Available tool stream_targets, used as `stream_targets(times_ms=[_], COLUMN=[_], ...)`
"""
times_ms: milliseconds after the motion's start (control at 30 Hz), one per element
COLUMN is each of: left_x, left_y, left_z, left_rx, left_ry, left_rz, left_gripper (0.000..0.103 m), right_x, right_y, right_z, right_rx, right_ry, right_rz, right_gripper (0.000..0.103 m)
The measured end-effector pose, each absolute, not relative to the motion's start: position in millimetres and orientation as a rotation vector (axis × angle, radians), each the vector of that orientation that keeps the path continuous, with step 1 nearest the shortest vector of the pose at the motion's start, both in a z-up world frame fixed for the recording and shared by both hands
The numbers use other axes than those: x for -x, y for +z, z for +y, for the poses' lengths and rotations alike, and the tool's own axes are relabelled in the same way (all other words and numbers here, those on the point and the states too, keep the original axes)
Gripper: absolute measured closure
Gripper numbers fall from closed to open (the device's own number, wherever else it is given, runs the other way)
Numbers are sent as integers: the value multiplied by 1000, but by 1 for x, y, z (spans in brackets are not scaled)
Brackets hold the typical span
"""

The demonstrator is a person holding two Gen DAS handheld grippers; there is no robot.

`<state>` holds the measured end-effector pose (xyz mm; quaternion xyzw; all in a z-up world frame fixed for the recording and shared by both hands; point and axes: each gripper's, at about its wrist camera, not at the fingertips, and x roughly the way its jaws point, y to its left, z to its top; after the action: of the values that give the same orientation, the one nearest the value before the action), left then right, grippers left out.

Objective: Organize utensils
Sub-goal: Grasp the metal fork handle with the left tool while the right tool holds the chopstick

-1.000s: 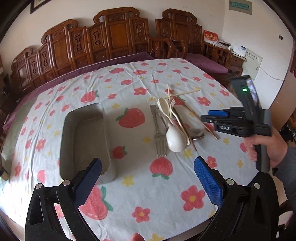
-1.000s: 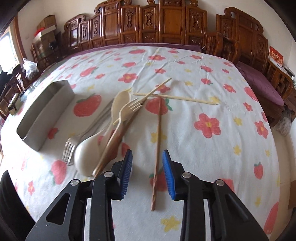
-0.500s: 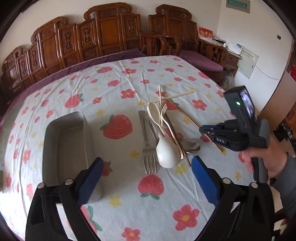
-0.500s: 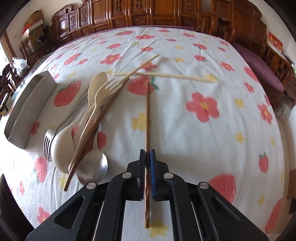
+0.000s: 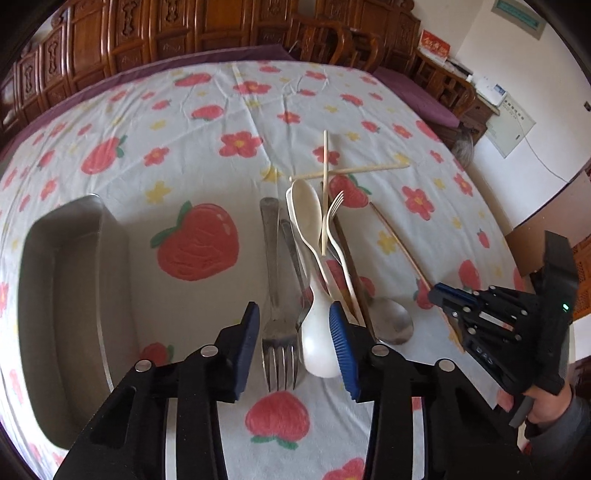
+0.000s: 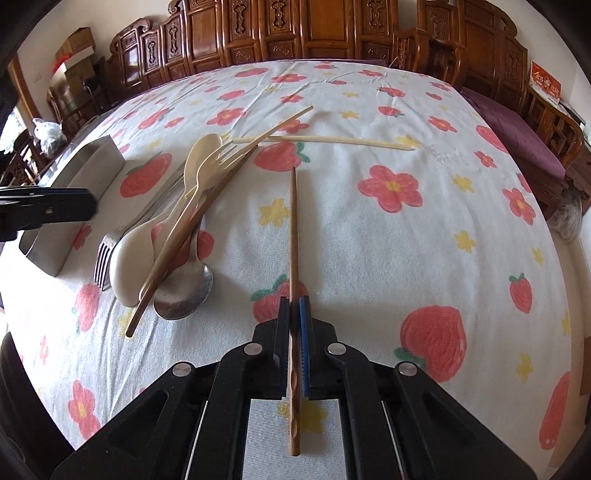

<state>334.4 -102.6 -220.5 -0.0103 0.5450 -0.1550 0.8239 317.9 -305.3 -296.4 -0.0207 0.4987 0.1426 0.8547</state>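
Right claw (image 6: 294,319): clamped on the brown wooden chopstick (image 6: 293,229), pads pressed to its sides near the carved thick end; the thin end points away over the cloth.
Left claw (image 5: 294,341): about a third open and closing; the tines of the metal fork (image 5: 277,325) and the bowl of the white ceramic spoon (image 5: 318,343) lie between its blue pads (image 5: 341,350), which are not yet pressing on them.
Utensil pile: the landmark, on the bench just left of the held chopstick in the right wrist view.
In the pile: metal fork, white ceramic spoon, cream plastic spoon (image 6: 201,155), cream plastic fork (image 6: 210,166), a second brown chopstick (image 6: 177,243) and a steel spoon (image 6: 184,291), overlapping one another.
Beyond the pile: two pale chopsticks (image 5: 347,170) crossed at its far end.
Metal tray (image 5: 110,280): left of the pile, near it, apart.
Bench (image 6: 388,240): white cloth printed with strawberries and flowers.
Behind the bench: carved wooden chairs (image 6: 314,29).
Person's hand (image 5: 546,410): grips the right claw's handle, right of the pile.
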Motion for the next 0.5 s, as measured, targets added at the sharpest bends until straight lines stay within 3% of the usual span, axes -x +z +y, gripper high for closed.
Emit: stream_targets(times_ms=[67, 267, 367, 500], left_x=[-346, -366, -370, -372], left_y=[-232, -253, -258, -263], left_z=[-104, -111, -119, -133], left_rx=[32, 2, -49, -153], left_ry=[-314, -262, -246, -211], left_rz=[1197, 1245, 1254, 1255], left_gripper=[79, 82, 90, 91], right_x=[-318, -318, -318, -318], right_y=[-297, -297, -297, -297], right_z=[-309, -309, -310, -310], right_rx=[29, 26, 26, 32], right_ry=[319, 324, 324, 320], right_rz=[1047, 1044, 1045, 1043], right_gripper=[97, 97, 97, 97])
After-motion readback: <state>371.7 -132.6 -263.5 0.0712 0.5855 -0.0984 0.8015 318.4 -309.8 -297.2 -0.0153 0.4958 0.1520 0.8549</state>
